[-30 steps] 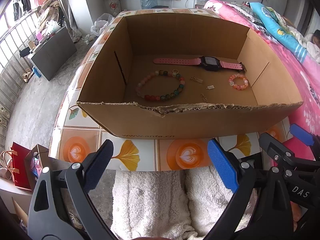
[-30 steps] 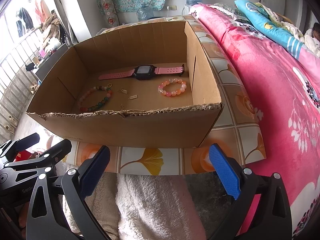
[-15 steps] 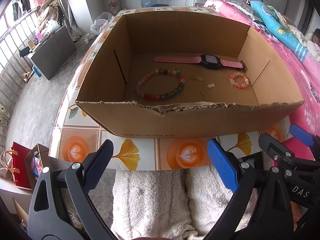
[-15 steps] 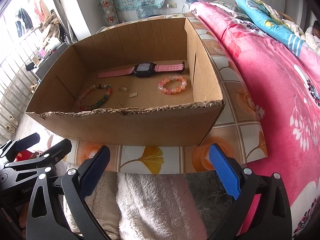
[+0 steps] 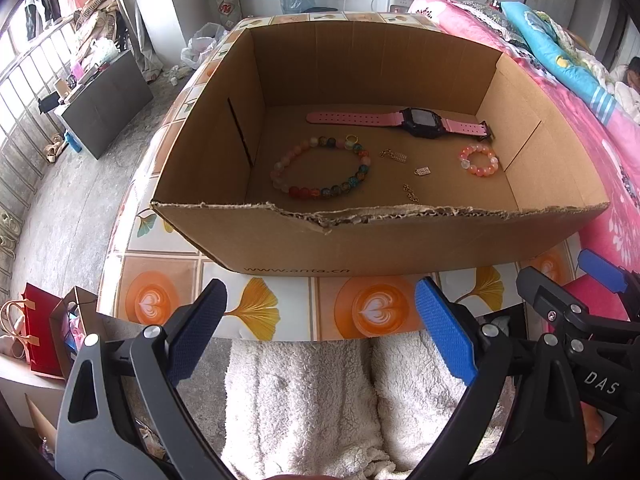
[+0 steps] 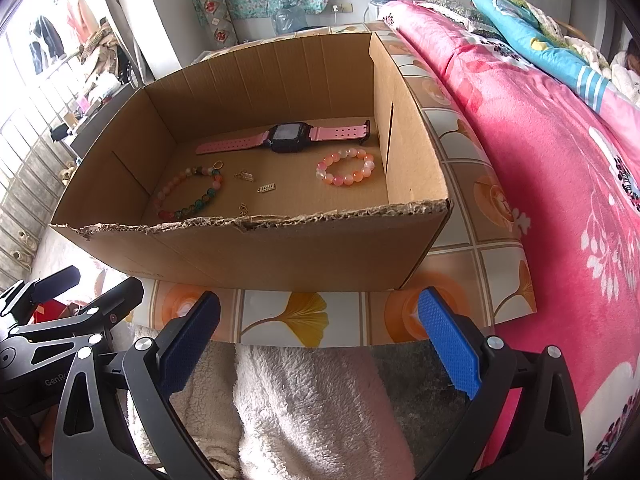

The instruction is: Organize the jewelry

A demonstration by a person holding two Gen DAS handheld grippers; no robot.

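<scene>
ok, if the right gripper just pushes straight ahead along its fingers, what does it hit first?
Most likely the near wall of the cardboard box. The right gripper is open and sits below that torn rim, just off the table edge; the small pink bracelet lies behind the wall. Depth is fisheye-warped, so uncertain.

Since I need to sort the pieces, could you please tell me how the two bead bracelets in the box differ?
The multicoloured bracelet forms a clearly wider loop than the pink bracelet. Its beads mix pink, green, blue and red, while the pink bracelet's beads are only pink, orange and white. The multicoloured bracelet lies toward the left wall of the cardboard box; the pink bracelet lies near the right wall, beside the watch's strap end. Both lie flat on the box floor, untouched.
</scene>
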